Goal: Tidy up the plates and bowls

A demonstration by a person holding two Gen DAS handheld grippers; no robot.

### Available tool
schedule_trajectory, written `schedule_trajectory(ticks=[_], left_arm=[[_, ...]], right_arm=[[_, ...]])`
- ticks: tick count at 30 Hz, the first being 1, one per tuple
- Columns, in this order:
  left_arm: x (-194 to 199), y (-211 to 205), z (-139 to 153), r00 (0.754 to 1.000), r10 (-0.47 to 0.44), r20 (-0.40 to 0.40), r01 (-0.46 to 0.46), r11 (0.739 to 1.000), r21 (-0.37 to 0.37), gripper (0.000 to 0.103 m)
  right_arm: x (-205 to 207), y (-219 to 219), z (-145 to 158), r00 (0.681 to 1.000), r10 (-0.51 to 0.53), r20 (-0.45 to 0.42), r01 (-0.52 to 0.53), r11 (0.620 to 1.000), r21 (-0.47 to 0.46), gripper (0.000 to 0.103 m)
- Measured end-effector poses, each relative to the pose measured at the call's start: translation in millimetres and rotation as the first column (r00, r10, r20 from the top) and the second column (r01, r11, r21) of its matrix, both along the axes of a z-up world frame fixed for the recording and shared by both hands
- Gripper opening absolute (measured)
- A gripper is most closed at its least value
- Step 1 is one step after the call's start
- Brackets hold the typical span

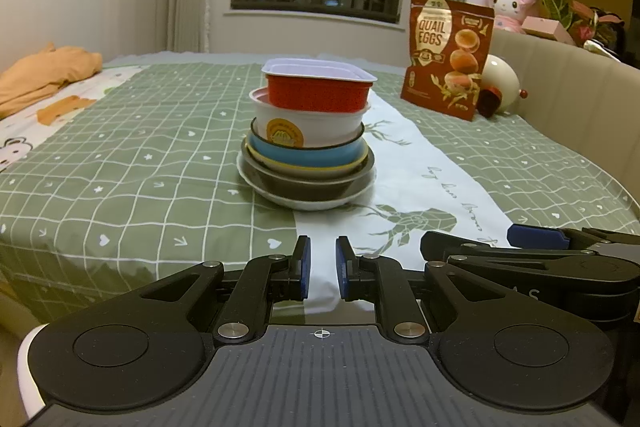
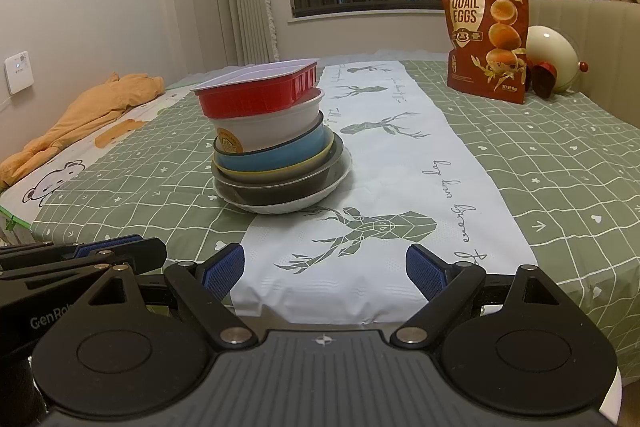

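Stack (image 1: 308,135) sits approx. mid-bed, straddling the seam between the green grid-pattern cloth (image 1: 120,155) and the white runner (image 2: 384,163) w/ deer print. Bottom to top: shallow white plate (image 1: 308,201), dark glossy bowl (image 1: 304,187), yellow-rimmed dish (image 2: 276,169), blue bowl (image 1: 308,155), white round plastic tub (image 1: 316,125) w/ orange sticker, red ribbed rectangular tray (image 1: 316,93) w/ white rim. Upper items sit tilted, not nested flush.

Left gripper (image 1: 322,269): fingers together, narrow gap, nothing held. Right gripper (image 2: 324,269): fingers wide apart, empty. Both at near edge of bed, well apart from stack.

Far right corner: glossy quail-egg pouch (image 2: 486,35), upright; cream round lamp (image 2: 554,59) just beside it. Far left edge: crumpled orange cloth (image 2: 80,115). Nothing between grippers and stack.
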State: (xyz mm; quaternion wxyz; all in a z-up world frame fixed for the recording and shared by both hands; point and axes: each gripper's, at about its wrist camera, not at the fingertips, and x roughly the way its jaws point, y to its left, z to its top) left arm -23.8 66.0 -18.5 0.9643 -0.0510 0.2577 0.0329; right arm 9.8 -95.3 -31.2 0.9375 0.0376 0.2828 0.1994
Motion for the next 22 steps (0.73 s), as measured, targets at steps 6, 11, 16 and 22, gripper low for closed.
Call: schedule_trajectory(ticks=[6,11,16,22], left_arm=[[0.1,0.1,0.0,1.0,0.0,0.0,0.0,1.0,0.0,0.016],[0.4,0.2,-0.3,1.0,0.003,-0.001,-0.003,1.0,0.001,0.016],[2.9,1.8,-2.0,1.0,0.027,-0.001,-0.027,1.0,0.007,0.016],[15.3,4.1,-6.7,0.998,0.062,-0.033,-0.061,0.998,0.023,0.016]], right_arm=[[-0.2,0.4,-0.6,1.0,0.0,0.0,0.0,1.0,0.0,0.089],[-0.8,0.2,-1.3,1.0,-0.003,0.0,0.003,1.0,0.001,0.089],[-0.4,0.3,-1.5,1.0,-0.002,-0.001,0.002,1.0,0.001,0.089],[7.0,-1.3,-4.3,1.0,0.002,-0.018,-0.002,1.0,0.006,0.088]])
